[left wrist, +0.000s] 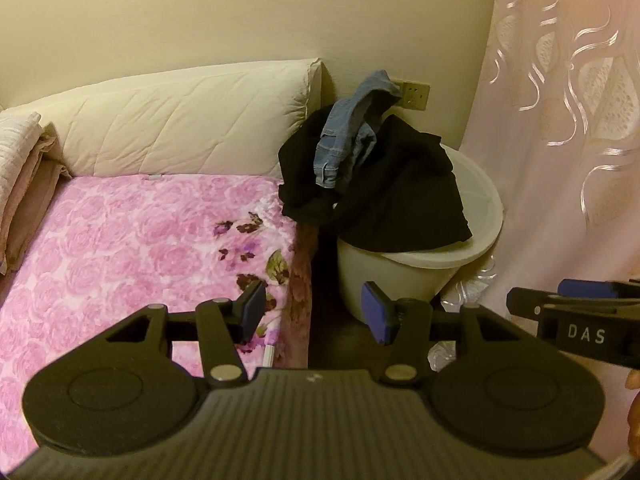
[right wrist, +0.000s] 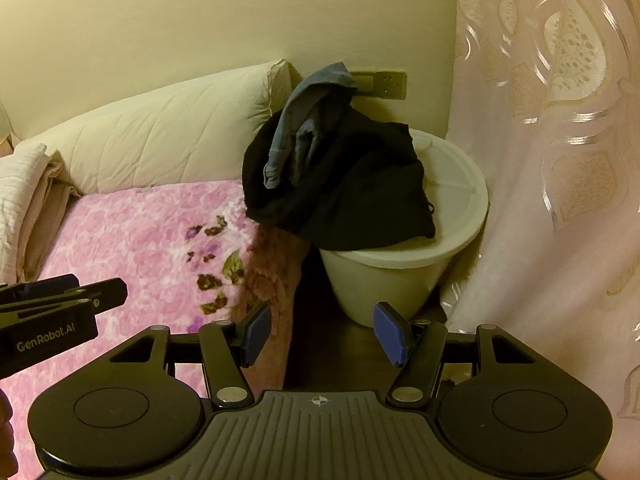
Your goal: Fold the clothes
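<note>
A heap of clothes lies on a white lidded bin beside the bed: a black garment with blue jeans draped over its top. My left gripper hovers open and empty over the gap between bed and bin, well short of the heap. My right gripper is likewise open and empty, at a similar distance. Each gripper's side shows at the edge of the other's view, the right gripper at the right and the left gripper at the left.
The bed carries a pink floral blanket, a cream pillow against the wall and folded pale linens at the left. A pink patterned curtain hangs on the right. A wall socket sits behind the heap.
</note>
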Demonstrator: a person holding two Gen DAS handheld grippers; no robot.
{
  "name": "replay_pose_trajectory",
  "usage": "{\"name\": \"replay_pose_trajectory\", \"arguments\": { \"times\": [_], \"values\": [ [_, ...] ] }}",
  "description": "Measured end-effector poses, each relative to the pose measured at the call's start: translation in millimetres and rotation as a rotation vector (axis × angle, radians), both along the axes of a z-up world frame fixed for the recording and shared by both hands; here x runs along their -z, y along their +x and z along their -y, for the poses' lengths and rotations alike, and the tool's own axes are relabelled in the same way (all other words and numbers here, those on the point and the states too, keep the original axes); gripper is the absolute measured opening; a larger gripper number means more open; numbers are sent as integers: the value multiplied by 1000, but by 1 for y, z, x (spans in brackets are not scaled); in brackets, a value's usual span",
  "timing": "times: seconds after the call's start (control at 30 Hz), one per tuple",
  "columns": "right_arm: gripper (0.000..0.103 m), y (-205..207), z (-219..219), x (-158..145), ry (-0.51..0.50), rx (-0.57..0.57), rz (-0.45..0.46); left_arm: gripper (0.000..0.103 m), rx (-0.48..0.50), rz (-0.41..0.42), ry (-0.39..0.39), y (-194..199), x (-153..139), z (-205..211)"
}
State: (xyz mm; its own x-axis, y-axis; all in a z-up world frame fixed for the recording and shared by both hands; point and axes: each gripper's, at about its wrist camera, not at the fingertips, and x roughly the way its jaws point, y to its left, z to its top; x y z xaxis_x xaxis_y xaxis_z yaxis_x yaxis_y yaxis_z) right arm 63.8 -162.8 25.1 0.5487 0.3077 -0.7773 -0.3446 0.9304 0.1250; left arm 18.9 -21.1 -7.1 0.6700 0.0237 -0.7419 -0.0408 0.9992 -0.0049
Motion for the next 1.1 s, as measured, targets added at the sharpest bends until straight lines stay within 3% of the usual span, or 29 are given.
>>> {"name": "replay_pose_trajectory", "arguments": {
  "times": [0.57, 0.8, 1.1],
  "values": [
    [61, 19, -8, -2, 2, -18, 1, 49, -12, -11, 4, 19, 5, -9],
    [61, 34, -21, 11, -9, -35, -29, 56, -34, -49, 1, 35, 20, -23],
    [61, 100, -48, 38, -27, -44, -76, 56, -61, -137, -51, 111, 60, -50]
  ]
}}
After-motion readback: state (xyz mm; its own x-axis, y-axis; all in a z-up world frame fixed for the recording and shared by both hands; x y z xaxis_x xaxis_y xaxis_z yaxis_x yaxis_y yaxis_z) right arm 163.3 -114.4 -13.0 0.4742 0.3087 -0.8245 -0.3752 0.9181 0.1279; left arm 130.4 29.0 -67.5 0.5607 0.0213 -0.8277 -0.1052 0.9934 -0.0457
